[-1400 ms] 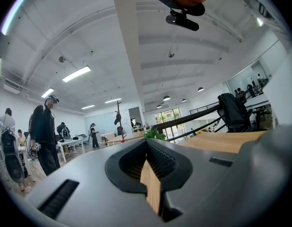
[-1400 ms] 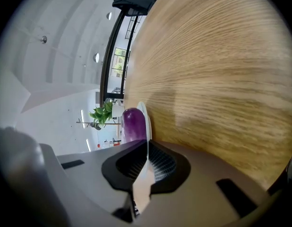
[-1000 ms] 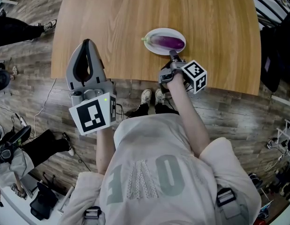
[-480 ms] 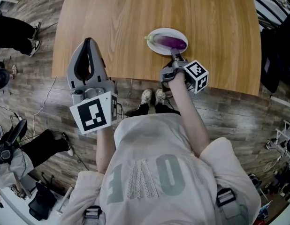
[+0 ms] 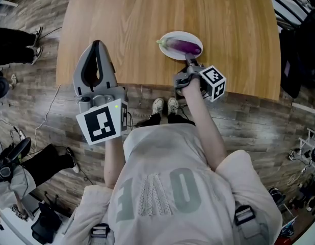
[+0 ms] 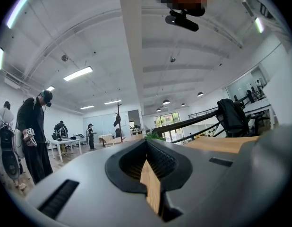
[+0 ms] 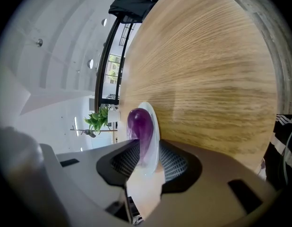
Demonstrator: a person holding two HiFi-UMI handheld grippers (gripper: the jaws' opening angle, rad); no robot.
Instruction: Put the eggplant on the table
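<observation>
Eggplant (image 5: 184, 46) lies on white plate (image 5: 169, 52), close to the tabletop's (image 5: 127, 19) near edge, right of middle; not on the wood yet. Right gripper (image 5: 189, 61) points down at the plate's near rim. Its jaws have just been opening and now stand apart, with the rim and the eggplant's near end between them; pads look clear of both, nothing gripped. Left gripper (image 5: 96, 44) is clenched on nothing, idle over the near edge toward the left corner.

Likely step: grab the eggplant. To do it well, raise the jaws off the rim and push further in so the pads bracket the purple body only. Close softly since the skin looks slick, lift clear, and set it on bare wood beside the plate.
</observation>
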